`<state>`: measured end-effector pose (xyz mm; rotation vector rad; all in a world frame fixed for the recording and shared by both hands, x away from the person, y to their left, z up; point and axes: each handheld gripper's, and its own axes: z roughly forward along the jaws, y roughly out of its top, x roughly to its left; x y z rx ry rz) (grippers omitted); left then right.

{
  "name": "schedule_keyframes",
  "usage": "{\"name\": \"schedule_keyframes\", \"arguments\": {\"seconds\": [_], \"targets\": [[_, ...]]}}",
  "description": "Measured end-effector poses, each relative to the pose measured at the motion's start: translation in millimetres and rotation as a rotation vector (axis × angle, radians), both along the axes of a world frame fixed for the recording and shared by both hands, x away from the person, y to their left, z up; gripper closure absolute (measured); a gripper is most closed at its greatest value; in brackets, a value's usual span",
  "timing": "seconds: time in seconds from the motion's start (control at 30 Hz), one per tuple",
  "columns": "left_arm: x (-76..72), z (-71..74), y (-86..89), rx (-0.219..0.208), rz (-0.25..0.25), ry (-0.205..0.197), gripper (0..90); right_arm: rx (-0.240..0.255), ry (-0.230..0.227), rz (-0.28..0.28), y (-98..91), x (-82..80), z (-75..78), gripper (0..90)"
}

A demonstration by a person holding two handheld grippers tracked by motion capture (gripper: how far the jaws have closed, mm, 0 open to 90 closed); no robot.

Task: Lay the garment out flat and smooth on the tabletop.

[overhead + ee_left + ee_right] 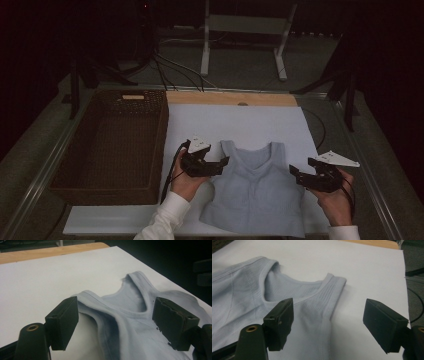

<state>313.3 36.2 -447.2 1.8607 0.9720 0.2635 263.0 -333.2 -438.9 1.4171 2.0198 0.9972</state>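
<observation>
A light blue sleeveless top (255, 192) lies flat on the white board (240, 120), neckline toward the far side. My left gripper (221, 166) hovers at the top's left shoulder strap, jaws open and nothing between them. In the left gripper view the open jaws (115, 312) frame the strap and neckline of the top (130, 322) below. My right gripper (301, 167) is held at the garment's right edge, also open. The right gripper view has its open jaws (330, 312) above the other strap of the top (244, 297) and bare board.
A dark wicker basket (162, 135) stands to the left of the board, close to my left hand. A wooden strip (230, 98) borders the board's far edge. Behind it are cables (170, 67) and a white metal stand (245, 25).
</observation>
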Motion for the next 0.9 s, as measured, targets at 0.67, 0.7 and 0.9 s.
{"name": "schedule_keyframes", "arguments": {"seconds": [0.67,0.7,0.9], "targets": [[35.9,-24.8,-20.9,0.072,0.002,0.109,22.6,0.002,-0.012,0.004,4.9,12.1,3.0,24.5],[37.5,-27.4,-21.5,0.082,0.006,0.119,23.5,0.0,-0.012,0.004,4.9,12.3,2.8,24.5],[41.7,-35.3,-23.5,0.101,-0.003,0.146,31.5,0.001,-0.013,-0.001,2.9,12.6,2.5,24.6]]}}
